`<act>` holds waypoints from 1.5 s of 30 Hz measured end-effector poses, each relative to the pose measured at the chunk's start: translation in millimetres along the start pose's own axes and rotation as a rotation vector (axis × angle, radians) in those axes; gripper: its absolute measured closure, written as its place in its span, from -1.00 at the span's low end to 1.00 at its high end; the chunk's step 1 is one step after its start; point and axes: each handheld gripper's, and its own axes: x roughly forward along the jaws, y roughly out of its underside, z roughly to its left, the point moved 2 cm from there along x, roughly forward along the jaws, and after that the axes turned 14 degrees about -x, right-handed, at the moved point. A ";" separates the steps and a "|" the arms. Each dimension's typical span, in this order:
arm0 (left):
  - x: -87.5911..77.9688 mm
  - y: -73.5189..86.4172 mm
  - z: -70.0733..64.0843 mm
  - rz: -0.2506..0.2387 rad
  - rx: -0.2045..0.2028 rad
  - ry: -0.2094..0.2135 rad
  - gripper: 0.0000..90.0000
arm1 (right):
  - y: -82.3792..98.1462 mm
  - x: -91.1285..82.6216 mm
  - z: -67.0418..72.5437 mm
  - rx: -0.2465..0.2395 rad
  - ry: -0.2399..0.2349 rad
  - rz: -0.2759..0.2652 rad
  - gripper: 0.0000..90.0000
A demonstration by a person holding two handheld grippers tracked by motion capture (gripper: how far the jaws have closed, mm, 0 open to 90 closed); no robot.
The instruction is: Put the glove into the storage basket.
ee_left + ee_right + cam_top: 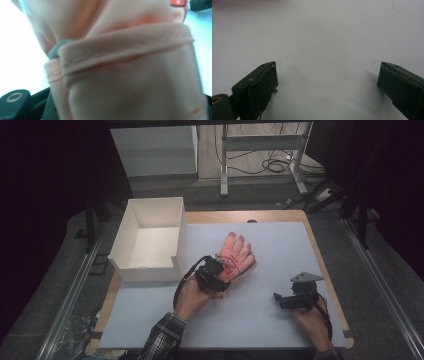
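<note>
Soft peach knit glove [125, 75] — ribbed cuff, tongs [226, 270] clamped.

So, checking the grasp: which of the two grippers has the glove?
The left gripper, shut on the pink glove at its cuff; the right gripper rests open over bare table.

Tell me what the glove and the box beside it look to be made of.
Glove: soft salmon-pink fabric, matte, with a stitched folded cuff hem seen in the left gripper view; red patches, possibly rubbery. Box: white, matte, thin flat walls, probably cardboard or foam board.
</note>
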 end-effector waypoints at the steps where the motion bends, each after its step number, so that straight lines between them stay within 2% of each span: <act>1: -2.2 -2.1 0.4 -0.003 -0.002 -0.004 0.13 | 0.0 0.1 0.0 0.000 0.001 -0.001 -0.93; 13: -40.4 -32.8 10.5 -0.047 -0.021 -0.028 0.12 | 0.0 0.2 0.4 0.005 0.000 -0.001 -0.93; 20: -57.4 -48.0 22.5 -0.045 -0.041 -0.042 0.11 | 0.0 0.2 0.4 0.005 -0.001 -0.001 -0.93; 29: -83.1 -65.1 38.0 -0.071 -0.081 -0.067 0.10 | 0.0 0.3 0.2 0.002 0.001 -0.003 -0.93; 34: -95.0 -71.1 51.8 -0.087 -0.114 -0.089 0.10 | 0.0 0.3 0.1 0.001 0.001 -0.003 -0.92; 45: -115.5 -74.2 93.1 -0.123 -0.213 -0.147 0.09 | 0.1 0.2 0.2 0.002 0.000 -0.003 -0.93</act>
